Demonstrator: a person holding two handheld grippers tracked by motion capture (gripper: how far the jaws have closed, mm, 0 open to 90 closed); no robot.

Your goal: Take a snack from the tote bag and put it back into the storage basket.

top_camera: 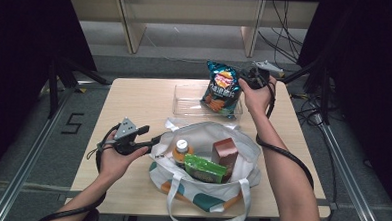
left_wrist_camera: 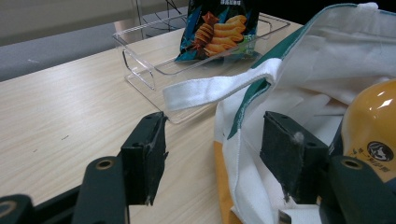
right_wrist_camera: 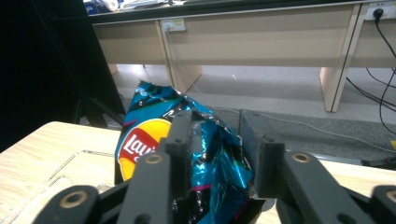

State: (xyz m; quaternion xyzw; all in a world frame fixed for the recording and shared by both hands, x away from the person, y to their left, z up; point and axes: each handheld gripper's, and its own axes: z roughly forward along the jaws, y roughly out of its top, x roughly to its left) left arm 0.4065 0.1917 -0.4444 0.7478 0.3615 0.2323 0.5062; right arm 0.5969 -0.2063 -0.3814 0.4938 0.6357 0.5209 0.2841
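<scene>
Right gripper (right_wrist_camera: pixel 212 154) (pinching chip bag (right_wrist_camera: pixel 154 135))

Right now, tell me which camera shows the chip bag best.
The high view: the whole chip bag shows, upright with its bottom in the clear tray, its top pinched by the right claw. The right gripper view gives only its crumpled top up close; the left gripper view, its lower half.

1. Left tongs (top_camera: pixel 153 137): black body, grey three-cornered plate on top, black cable trailing.
2. Right tongs (top_camera: pixel 243 78): black, grey plate, looped black cable.
3. Jaws: matte black, brass-ringed screw holes.
4. Forearms bare, no sleeves.
</scene>
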